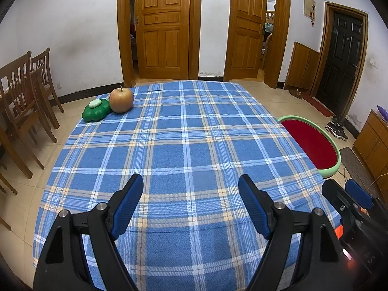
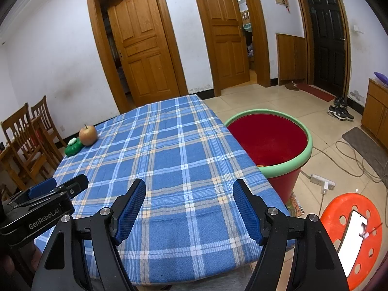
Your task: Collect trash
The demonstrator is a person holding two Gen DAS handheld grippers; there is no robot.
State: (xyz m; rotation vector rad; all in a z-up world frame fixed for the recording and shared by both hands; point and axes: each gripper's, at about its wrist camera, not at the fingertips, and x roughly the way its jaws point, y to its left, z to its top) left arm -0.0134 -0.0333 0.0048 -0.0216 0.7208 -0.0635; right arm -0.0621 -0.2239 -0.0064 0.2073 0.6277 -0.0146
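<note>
A reddish-yellow apple stands at the far left corner of the blue plaid tablecloth. A green clover-shaped object with a white top lies touching its left side. A red bin with a pale green rim stands on the floor beside the table's right edge. My left gripper is open over the near part of the cloth, with nothing between its fingers. My right gripper is open beside it, also with nothing in it.
Wooden chairs stand left of the table. An orange stool carrying a phone sits at the near right. A power strip and cables lie on the tiled floor. Shoes sit near a dark door.
</note>
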